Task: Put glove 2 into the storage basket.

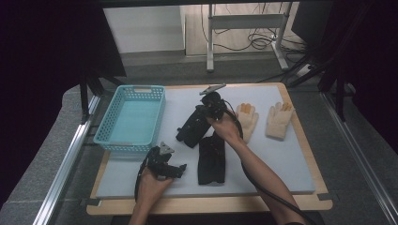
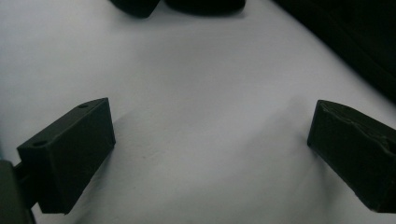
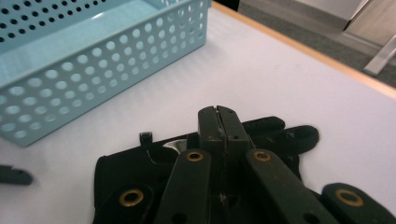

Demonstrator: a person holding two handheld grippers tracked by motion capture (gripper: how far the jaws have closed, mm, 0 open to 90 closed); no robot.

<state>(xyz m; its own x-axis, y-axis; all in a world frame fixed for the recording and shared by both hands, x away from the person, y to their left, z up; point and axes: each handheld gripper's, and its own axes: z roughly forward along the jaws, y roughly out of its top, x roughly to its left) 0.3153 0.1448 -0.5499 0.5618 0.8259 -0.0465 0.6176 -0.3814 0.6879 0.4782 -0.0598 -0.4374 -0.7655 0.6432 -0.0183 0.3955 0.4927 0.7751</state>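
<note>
My right gripper (image 1: 199,119) hangs above the middle of the mat, its jaws shut on a black glove (image 1: 187,137) that dangles toward the blue basket (image 1: 133,117). In the right gripper view the jaws (image 3: 219,122) are pressed together, with the black glove (image 3: 280,133) bunched right under them. A second black glove (image 1: 211,161) lies flat on the mat near the front. Two cream gloves (image 1: 247,119) (image 1: 279,119) lie side by side at the right. My left gripper (image 1: 177,169) rests low at the front left, open, with bare mat between its jaws (image 2: 210,126).
The light mat (image 1: 281,164) covers a wooden board on a grey table. The perforated blue basket (image 3: 93,70) stands at the mat's left edge and looks empty. Dark shapes (image 2: 205,4) edge the top of the left gripper view. Table legs and cables stand beyond the far edge.
</note>
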